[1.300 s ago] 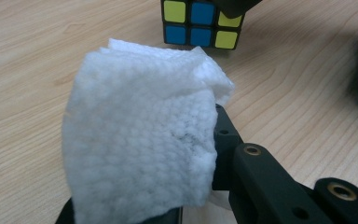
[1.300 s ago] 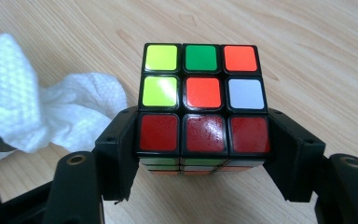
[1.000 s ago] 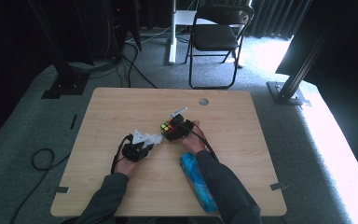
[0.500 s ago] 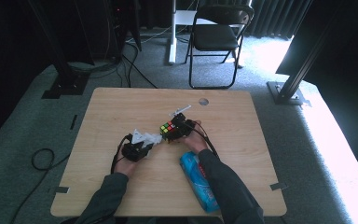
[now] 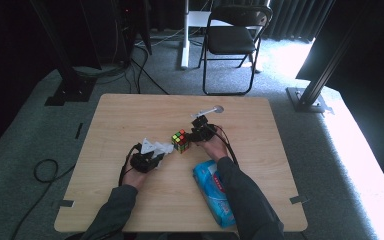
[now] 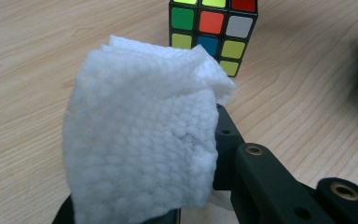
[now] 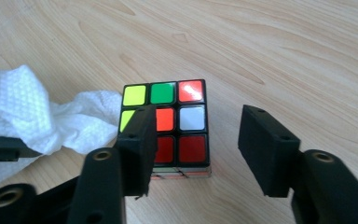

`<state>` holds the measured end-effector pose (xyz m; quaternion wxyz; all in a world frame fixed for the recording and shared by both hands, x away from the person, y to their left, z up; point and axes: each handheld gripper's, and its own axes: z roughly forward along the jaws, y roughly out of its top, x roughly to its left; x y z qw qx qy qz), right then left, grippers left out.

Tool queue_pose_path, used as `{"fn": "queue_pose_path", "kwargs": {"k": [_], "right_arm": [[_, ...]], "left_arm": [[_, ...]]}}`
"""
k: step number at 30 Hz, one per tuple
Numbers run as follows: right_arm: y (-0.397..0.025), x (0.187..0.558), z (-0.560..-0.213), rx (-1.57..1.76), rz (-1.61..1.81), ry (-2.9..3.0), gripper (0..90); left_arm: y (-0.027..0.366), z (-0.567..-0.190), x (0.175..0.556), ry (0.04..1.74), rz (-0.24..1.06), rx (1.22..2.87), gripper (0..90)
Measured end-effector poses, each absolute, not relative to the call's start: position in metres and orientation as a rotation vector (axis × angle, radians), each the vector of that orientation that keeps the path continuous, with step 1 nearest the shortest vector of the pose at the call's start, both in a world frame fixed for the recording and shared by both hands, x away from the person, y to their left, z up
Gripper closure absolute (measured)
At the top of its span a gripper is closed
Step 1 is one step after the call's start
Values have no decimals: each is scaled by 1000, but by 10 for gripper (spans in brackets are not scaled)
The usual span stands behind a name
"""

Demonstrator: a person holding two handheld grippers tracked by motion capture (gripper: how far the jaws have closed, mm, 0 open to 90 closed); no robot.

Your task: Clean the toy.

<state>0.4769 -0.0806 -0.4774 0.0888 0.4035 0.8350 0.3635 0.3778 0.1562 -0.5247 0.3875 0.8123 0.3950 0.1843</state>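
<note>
Cube-wiping step, judged from three views.

High view: puzzle cube [image 5: 180, 141] sat on the desk [image 5: 120, 115] between the two tongs, just ahead of the left tongs [image 5: 164, 148] and beside the right tongs [image 5: 194, 136]. A blue wipe packet [image 5: 214, 192] lay behind the right tongs, under that forearm.

Left gripper view: jaws were clamped on a folded white wipe [image 6: 140, 140], which covered most of them. Cube stood just beyond the wipe's edge, apparently not yet touching it.

Right gripper view: jaws stood apart, hanging over the cube [image 7: 168, 126] from above, one on either side, not closed on it. Wipe lay just left of the cube.

Judgement: steadying the cube came next; right tongs needed to lower and close squarely on opposite faces before the wipe pressed in, else the cube would slide.

Cube looked scrambled: red, green, yellow, orange and white stickers, black edges, glossy.
</note>
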Motion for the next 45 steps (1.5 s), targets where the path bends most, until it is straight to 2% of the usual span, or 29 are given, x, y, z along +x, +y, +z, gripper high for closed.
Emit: {"fn": "queue_pose_path", "kwargs": {"k": [7,24,32,42,43,44,45], "right_arm": [[-82,482,-482,1251,1103,2474,571],[-82,487,-486,1318,1153,2496,619],[-83,488,-487,1355,1166,2499,685],[-91,493,-490,1533,1241,2495,716],[-93,494,-491,1550,1257,2491,751],[-96,495,-489,1584,1284,2451,900],[-100,496,-489,1632,1245,2416,900]], "left_arm": [[156,-525,378,1004,465,2068,844],[155,-526,378,1002,460,2072,844],[155,-526,379,1002,459,2073,844],[154,-526,378,1000,460,2080,844],[154,-526,378,999,461,2080,844],[154,-526,378,999,462,2079,844],[154,-526,378,998,461,2079,844]]}}
